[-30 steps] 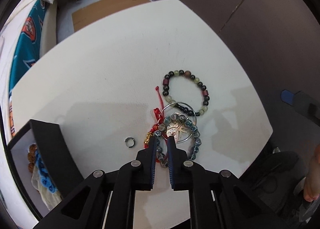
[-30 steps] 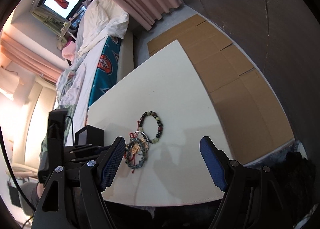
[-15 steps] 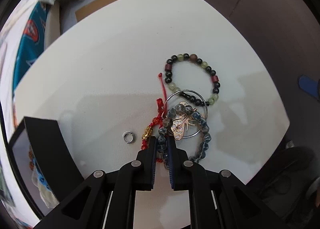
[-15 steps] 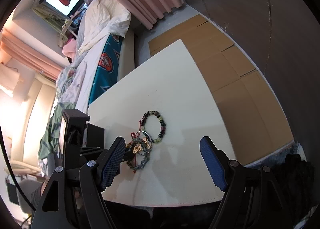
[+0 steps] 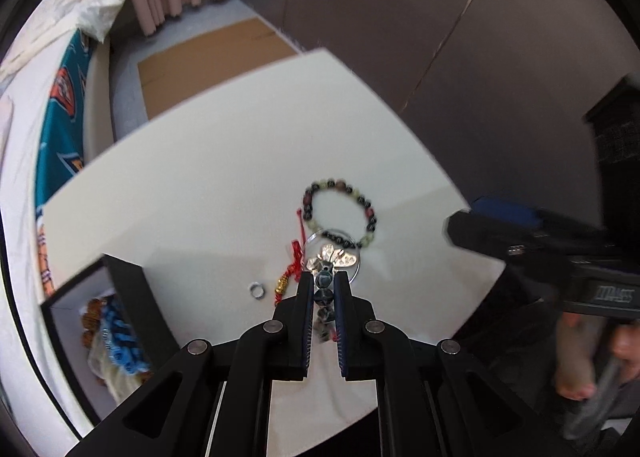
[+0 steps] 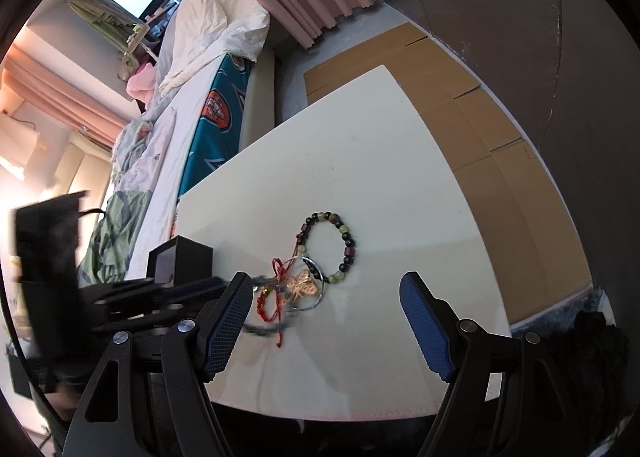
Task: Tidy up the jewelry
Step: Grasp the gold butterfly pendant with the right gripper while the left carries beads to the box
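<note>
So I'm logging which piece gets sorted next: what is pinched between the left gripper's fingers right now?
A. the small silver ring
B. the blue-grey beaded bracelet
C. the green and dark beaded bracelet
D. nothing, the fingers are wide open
B: in the left wrist view the left gripper is closed on the blue-grey beaded bracelet, whose beads sit between its fingers, while the small silver ring and the green and dark beaded bracelet lie apart on the table.

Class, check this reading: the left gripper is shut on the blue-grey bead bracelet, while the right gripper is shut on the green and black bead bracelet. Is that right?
Not quite. The left gripper is shut on the blue-grey bead bracelet, but the right gripper is open and holds nothing; the green and black bead bracelet lies on the table. The right wrist view shows this.
</note>
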`<state>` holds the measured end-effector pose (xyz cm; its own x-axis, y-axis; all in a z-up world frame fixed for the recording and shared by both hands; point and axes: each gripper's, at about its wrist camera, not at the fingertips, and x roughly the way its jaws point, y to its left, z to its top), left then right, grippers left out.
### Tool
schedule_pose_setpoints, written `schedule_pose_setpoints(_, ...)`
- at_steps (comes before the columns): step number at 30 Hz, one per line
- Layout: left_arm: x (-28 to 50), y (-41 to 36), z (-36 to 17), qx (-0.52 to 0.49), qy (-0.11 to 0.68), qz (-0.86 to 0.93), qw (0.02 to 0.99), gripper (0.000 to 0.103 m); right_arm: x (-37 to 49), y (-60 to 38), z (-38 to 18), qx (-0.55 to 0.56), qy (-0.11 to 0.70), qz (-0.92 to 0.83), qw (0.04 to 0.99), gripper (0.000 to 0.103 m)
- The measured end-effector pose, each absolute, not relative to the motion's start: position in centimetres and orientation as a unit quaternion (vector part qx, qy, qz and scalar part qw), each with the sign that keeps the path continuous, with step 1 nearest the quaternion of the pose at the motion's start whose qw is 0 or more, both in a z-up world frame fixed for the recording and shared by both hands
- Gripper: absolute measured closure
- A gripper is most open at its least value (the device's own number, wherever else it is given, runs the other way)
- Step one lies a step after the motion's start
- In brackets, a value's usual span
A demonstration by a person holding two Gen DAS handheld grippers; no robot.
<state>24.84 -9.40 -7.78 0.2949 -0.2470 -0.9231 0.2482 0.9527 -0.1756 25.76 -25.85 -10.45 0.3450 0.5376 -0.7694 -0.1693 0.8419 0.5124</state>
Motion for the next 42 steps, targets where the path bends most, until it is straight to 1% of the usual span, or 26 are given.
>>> schedule_pose_setpoints(3,24.8,-8.6,-6.0,-0.006,0.557,-0.153,0.816,0.093,26.0,-25.3,-10.8,0.173,0.532,0.218,0.799,0.027)
schedule_pose_setpoints(9,24.8,-6.4,-4.6,-0.018,0.54,-0.136,0.831,0.093,26.3,-23.1,-11.6,0.157,0.547,0.226,0.791,0.029)
schedule_pose_setpoints(11,24.5,-5.3,-4.2,-0.023,0.536,-0.132,0.834,0.093,26.3,-22.0,-11.9,0.147,0.554,0.238,0.784,0.037)
schedule_pose_setpoints(13,24.2,-4.3,-3.9,-0.027,0.534,-0.128,0.835,0.093,26.3,-21.1,-12.4,0.144,0.563,0.25,0.774,0.041)
schedule_pose_setpoints(18,23.6,-2.6,-3.7,-0.038,0.531,-0.12,0.838,0.093,26.6,-18.8,-13.9,0.122,0.584,0.257,0.76,0.044)
schedule_pose_setpoints(20,23.3,-2.0,-3.6,-0.042,0.53,-0.118,0.839,0.093,26.7,-18.2,-14.4,0.117,0.59,0.258,0.756,0.048)
schedule_pose_setpoints(30,21.6,0.7,-3.0,-0.057,0.523,-0.11,0.843,0.093,27.1,-16.0,-15.5,0.059,0.598,0.237,0.763,0.048)
schedule_pose_setpoints(38,20.6,1.7,-2.5,-0.061,0.518,-0.108,0.847,0.093,26.3,-13.9,-15.6,-0.044,0.583,0.219,0.781,0.048)
schedule_pose_setpoints(39,20.5,1.8,-2.5,-0.061,0.517,-0.108,0.847,0.093,26.3,-13.9,-15.5,-0.049,0.582,0.218,0.782,0.049)
schedule_pose_setpoints(40,20.4,2.0,-2.5,-0.062,0.518,-0.107,0.847,0.093,26.2,-13.9,-15.5,-0.056,0.58,0.216,0.783,0.053)
schedule_pose_setpoints(41,20.3,2.0,-2.5,-0.063,0.518,-0.107,0.847,0.093,26.1,-13.9,-15.5,-0.067,0.578,0.212,0.785,0.061)
schedule_pose_setpoints(42,20.2,2.1,-2.4,-0.064,0.517,-0.107,0.847,0.093,26.1,-14.0,-15.4,-0.074,0.577,0.208,0.786,0.062)
